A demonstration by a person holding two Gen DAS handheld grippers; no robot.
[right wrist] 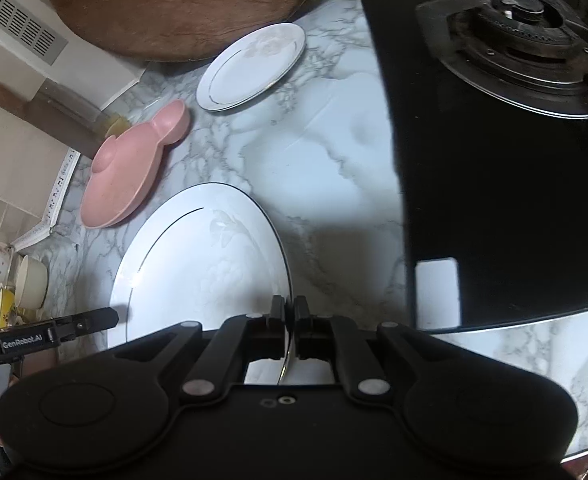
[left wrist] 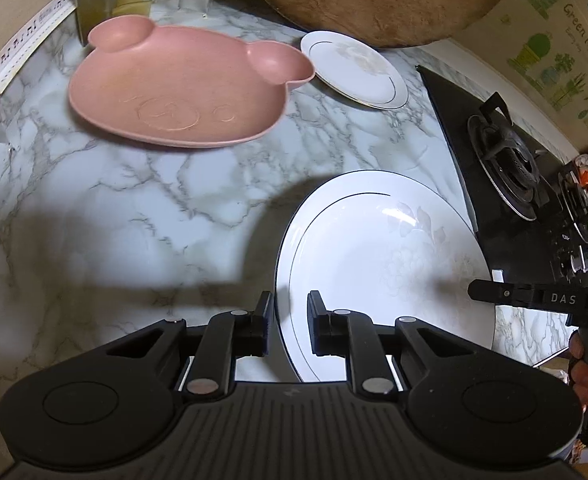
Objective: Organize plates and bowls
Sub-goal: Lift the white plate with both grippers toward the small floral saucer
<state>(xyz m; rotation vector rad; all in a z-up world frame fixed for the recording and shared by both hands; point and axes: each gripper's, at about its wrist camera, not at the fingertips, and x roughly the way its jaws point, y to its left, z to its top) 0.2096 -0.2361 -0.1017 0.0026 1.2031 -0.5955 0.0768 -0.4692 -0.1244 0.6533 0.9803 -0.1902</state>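
Partly hidden, large white plate [right wrist: 198, 264] rim vanishes between right gripper [right wrist: 290, 312] pads.

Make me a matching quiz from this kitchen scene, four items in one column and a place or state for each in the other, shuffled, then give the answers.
1. large white plate
2. pink bear-shaped plate
3. small white plate
4. gas burner

A. on the black stovetop
B. beside the wooden board's edge
C. lying alone on the marble, untouched
D. rim pinched by the right gripper

Pairs: 1-D, 2-C, 3-B, 4-A
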